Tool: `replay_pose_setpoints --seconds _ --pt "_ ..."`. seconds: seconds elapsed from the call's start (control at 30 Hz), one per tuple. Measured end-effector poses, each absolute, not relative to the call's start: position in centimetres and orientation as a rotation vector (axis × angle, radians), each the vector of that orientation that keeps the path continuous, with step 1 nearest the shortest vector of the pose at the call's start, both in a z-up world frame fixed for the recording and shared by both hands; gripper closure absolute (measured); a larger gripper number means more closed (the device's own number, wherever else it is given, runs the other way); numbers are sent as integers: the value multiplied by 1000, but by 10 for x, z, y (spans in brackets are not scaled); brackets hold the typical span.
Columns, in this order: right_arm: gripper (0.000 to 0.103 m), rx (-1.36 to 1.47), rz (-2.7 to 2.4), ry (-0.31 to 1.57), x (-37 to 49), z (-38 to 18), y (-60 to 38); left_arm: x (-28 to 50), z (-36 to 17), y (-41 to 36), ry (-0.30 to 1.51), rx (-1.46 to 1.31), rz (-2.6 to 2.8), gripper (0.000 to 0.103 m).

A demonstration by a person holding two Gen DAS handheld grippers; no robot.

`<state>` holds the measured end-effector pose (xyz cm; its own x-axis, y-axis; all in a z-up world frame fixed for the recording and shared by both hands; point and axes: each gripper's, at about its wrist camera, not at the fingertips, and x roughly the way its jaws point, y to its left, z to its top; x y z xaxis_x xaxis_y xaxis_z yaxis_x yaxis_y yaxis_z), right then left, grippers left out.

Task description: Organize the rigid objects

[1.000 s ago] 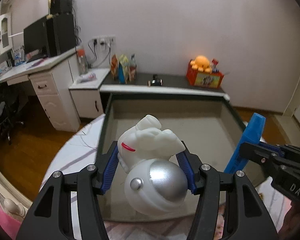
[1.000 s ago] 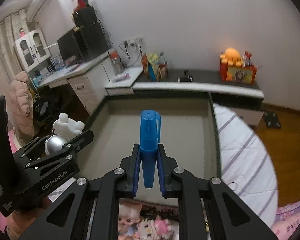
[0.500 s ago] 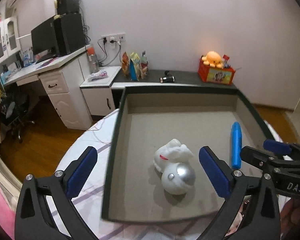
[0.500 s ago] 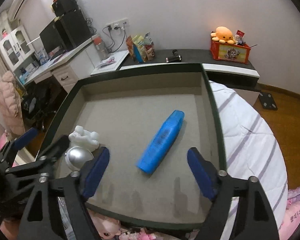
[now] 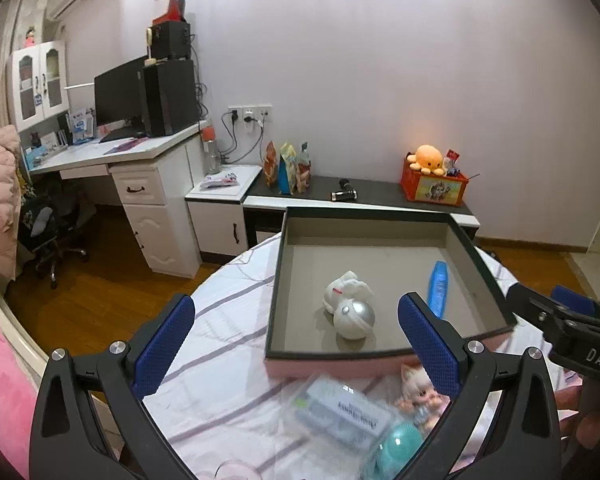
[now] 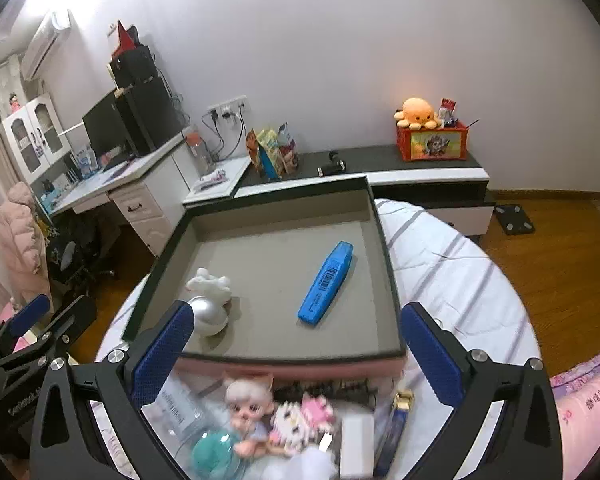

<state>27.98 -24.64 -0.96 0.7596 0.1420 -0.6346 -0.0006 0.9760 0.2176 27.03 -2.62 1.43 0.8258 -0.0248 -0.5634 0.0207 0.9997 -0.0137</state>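
Note:
A grey-lined tray [image 5: 277, 280] with a dark rim sits on the striped round table. Inside it lie a white toy with a silver ball [image 5: 350, 306] at the left and a blue highlighter [image 5: 437, 288] at the right, also seen as toy [image 6: 210, 300] and highlighter [image 6: 327, 282]. My left gripper [image 5: 294, 320] hangs open, back from the tray's near wall, with nothing held. My right gripper [image 6: 296, 320] has its jaws opening wide, empty, above the loose items in front of the tray [image 6: 386, 264].
Loose items lie on the cloth before the tray: a small doll [image 6: 246, 404], a teal ball [image 6: 212, 454], a pink block figure [image 6: 300, 420], a white box [image 6: 356, 444] and a clear package [image 5: 340, 408]. Desk and low cabinet stand behind.
Both grippers have opened and let go: the toy and the highlighter now lie in the tray. Both grippers have drawn back and up from the tray.

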Motion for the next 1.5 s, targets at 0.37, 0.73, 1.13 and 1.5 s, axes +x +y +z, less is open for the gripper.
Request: replay_pose_setpoints --seconds 0.37,0.73,1.13,1.5 --pt "0 190 33 569 186 33 -248 189 41 -4 534 -51 -20 0" --pt "0 163 43 513 116 44 -232 115 39 5 475 -44 -4 0" --pt "0 172 7 535 75 30 -236 72 23 2 492 -39 -27 0" --pt "0 146 14 573 75 18 -235 75 13 -1 528 -32 -32 0"
